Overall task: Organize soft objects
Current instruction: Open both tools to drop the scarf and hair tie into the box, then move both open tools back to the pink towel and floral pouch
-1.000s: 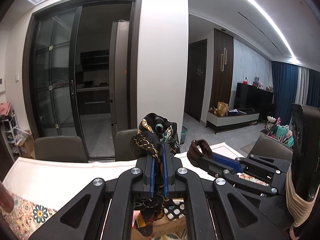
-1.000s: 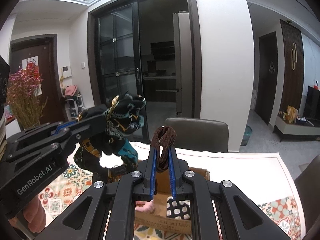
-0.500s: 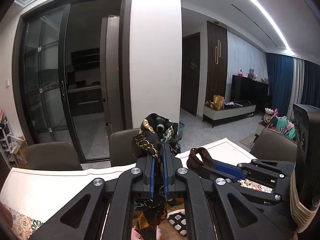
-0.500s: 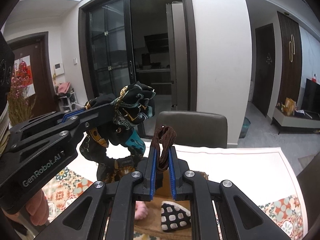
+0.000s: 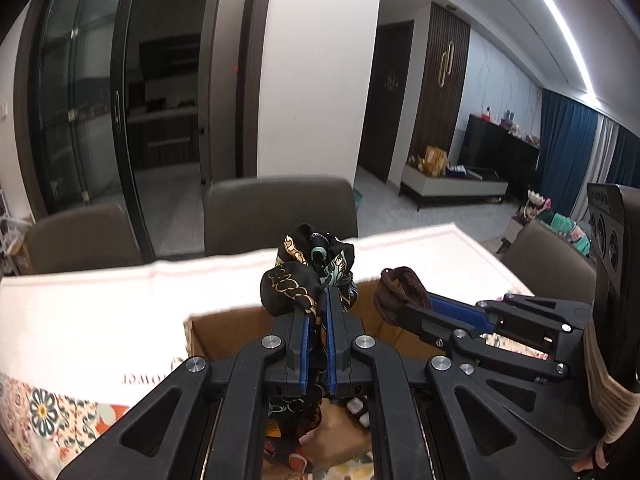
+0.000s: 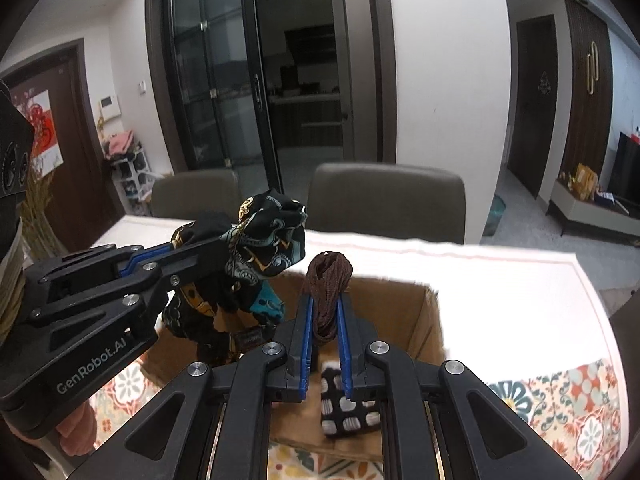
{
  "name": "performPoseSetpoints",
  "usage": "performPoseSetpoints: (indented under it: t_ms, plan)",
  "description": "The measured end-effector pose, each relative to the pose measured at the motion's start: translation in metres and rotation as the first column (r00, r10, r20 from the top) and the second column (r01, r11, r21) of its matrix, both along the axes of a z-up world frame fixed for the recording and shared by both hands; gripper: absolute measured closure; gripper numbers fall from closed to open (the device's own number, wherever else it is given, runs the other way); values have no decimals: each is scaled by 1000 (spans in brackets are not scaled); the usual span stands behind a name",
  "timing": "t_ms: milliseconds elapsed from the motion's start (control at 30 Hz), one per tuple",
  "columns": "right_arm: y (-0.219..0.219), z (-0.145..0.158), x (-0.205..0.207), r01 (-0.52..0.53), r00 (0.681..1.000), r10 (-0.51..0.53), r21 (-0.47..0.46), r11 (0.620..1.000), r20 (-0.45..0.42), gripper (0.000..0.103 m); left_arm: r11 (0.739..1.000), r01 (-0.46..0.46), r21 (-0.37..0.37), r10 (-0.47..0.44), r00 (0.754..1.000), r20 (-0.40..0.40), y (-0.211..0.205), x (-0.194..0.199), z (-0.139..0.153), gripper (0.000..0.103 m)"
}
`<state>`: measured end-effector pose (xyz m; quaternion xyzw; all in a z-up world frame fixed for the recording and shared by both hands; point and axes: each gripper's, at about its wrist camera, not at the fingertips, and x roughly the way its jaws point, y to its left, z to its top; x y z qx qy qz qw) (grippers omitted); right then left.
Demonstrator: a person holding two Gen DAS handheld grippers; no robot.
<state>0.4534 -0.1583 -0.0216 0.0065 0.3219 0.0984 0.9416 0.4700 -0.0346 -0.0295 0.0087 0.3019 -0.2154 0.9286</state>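
My left gripper (image 5: pixel 316 312) is shut on a black scarf with gold and teal print (image 5: pixel 308 276), which hangs down into an open cardboard box (image 5: pixel 224 328). My right gripper (image 6: pixel 325 304) is shut on a dark brown knitted cloth (image 6: pixel 326 280) above the same box (image 6: pixel 424 320). The scarf (image 6: pixel 264 236) and left gripper (image 6: pixel 224 252) show at the left in the right wrist view. The brown cloth (image 5: pixel 400 290) and right gripper (image 5: pixel 404 304) show at the right in the left wrist view. A black and white spotted soft item (image 6: pixel 348 408) lies inside the box.
The box stands on a table with a white runner (image 5: pixel 100 320) and a floral patterned cloth (image 6: pixel 560 408). Brown chairs (image 6: pixel 384 204) stand at the far side. A glass sliding door (image 6: pixel 216 92) is behind them.
Both grippers have tilted down and lowered toward the box, still holding their cloths. The box and table now fill more of both views.
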Motion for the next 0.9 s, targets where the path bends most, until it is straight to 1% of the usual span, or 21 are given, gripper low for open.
performPoseSetpoints:
  t_ms: [133,300,400,467,500,533,667,767,900]
  plan:
    - [-1,-18,3,-7,998,7,-5,1000,-55,90,1000,0,15,0,998,-58,1,1,-18,94]
    - [-3,-33,8,-4,994,3,-7,1000,-110,89,999,6,46,-1,993,-118,-2,2,-33,93]
    - [-6,-39,11,1,990,-1,0,1000,-144,86,998,11,57,-3,991,-134,-3,2,-35,85]
    - [-9,-42,13,6,986,-5,9,1000,-168,77,998,16,63,-7,990,-139,-4,1,-36,77]
    - [-9,-45,12,10,985,-8,11,1000,-173,72,998,16,66,-7,991,-137,-4,-1,-36,75]
    - [-10,-45,10,12,985,-10,11,1000,-174,69,998,17,68,-7,991,-136,-3,-2,-36,73]
    - [-11,-44,4,20,985,-20,0,1000,-173,67,997,10,79,0,992,-129,0,-7,-37,72]
    - [-11,-40,-3,30,985,-30,-1,1000,-169,67,996,-9,88,19,993,-113,3,-16,-32,69]
    - [-12,-32,-14,49,986,-47,6,999,-157,67,994,-41,98,50,995,-92,8,-30,-25,68]
